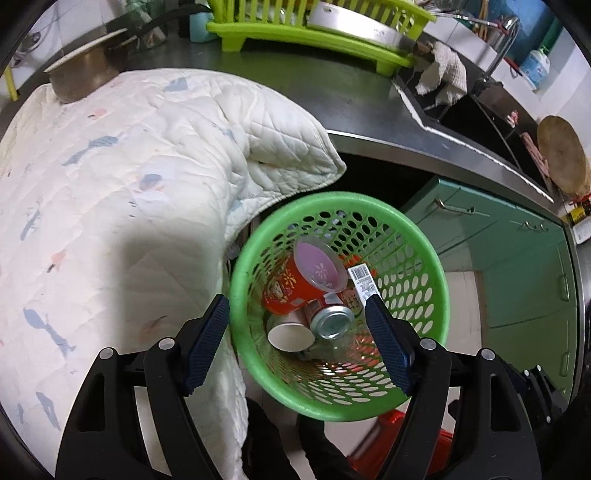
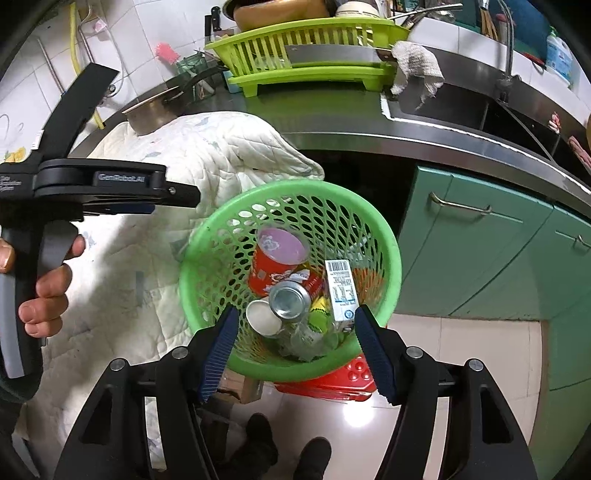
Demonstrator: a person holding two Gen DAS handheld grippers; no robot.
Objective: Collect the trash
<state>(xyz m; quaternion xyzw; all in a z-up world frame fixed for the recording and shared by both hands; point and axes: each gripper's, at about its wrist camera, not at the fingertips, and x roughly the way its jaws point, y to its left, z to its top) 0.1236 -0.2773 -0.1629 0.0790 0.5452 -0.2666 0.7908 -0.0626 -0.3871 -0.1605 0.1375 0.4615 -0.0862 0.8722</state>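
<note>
A green perforated basket (image 1: 340, 200) (image 2: 288, 189) sits below the counter edge. Inside lie a red cup with a purple lid (image 1: 317, 267) (image 2: 282, 247), a white paper cup (image 1: 290, 336) (image 2: 263, 317), a metal can (image 1: 332, 321) (image 2: 290, 298) and a white barcoded carton (image 1: 364, 282) (image 2: 341, 291). My left gripper (image 1: 295, 301) hangs open over the basket's near side with nothing between its fingers. It also shows side-on in the right wrist view (image 2: 192, 195), held by a hand. My right gripper (image 2: 295, 309) is open and empty above the basket's near rim.
A white quilted cloth (image 1: 110, 184) drapes over the steel counter's left part, with a metal pot (image 1: 81, 77) on it. Behind stand a lime dish rack (image 1: 314, 33) and a sink (image 1: 480, 110). Green cabinet doors (image 2: 480, 258) are at right. A red plastic item (image 2: 351, 380) lies under the basket.
</note>
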